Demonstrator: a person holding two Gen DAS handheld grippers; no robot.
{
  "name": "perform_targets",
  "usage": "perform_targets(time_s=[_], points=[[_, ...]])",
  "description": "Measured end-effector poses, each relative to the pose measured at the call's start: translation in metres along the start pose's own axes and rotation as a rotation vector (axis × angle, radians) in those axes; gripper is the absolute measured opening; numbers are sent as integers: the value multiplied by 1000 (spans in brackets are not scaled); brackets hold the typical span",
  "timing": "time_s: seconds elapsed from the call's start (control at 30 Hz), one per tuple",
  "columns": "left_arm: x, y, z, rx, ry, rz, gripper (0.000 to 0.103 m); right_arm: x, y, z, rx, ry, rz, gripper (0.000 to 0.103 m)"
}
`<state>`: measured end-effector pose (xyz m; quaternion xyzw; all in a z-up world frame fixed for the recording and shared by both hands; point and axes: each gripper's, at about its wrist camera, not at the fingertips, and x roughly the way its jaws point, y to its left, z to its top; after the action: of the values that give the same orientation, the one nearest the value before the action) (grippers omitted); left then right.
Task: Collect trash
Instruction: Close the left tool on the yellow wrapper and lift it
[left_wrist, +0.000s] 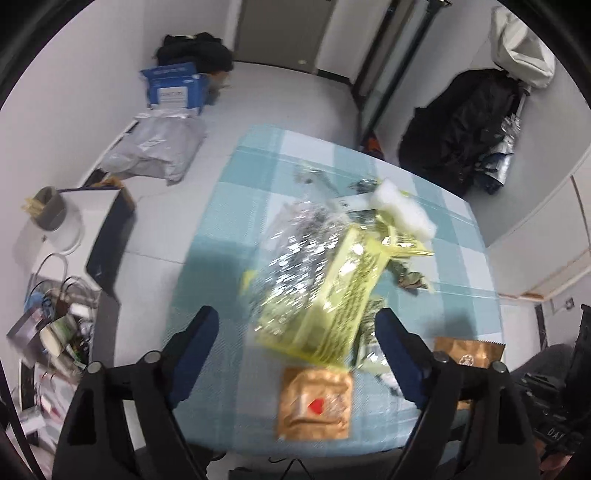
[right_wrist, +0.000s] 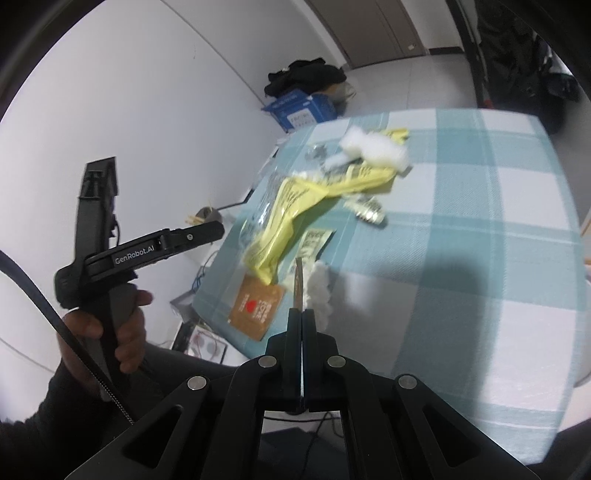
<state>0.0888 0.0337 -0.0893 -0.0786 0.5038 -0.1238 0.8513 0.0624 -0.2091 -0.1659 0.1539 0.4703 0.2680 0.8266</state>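
Blue-and-white checked cloth covers the table (left_wrist: 229, 206), which carries the trash. Biggest is a yellow printed plastic bag (left_wrist: 343, 295) lying over crinkled clear film (left_wrist: 295, 236) at the middle, white foam pieces (left_wrist: 402, 206) at its far end. Nearer the edge lies a brown sachet (left_wrist: 314, 402) (red heart on it). Over that edge the left tool (left_wrist: 295, 332) hovers, spread wide and empty. The right tool (right_wrist: 302, 317) is pinched tight on a thin brown wrapper (right_wrist: 298, 280), beside a white tuft (right_wrist: 319, 288).

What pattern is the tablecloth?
Light blue and white checks on the tablecloth; right wrist view shows it best.
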Motion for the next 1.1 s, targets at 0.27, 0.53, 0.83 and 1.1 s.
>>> perform_targets(time_s=[0.27, 0.53, 0.83, 1.1], points=[[49, -11, 21, 107, 162, 31, 89, -24, -9, 13, -12, -59, -20, 0], [70, -16, 18, 137, 267, 84, 89, -33, -25, 23, 14, -92, -25, 0], [56, -19, 18, 145, 226, 98, 37, -40, -28, 28, 16, -120, -17, 0], [33, -25, 24, 115, 163, 101, 8, -54, -23, 28, -12, -155, -23, 0]])
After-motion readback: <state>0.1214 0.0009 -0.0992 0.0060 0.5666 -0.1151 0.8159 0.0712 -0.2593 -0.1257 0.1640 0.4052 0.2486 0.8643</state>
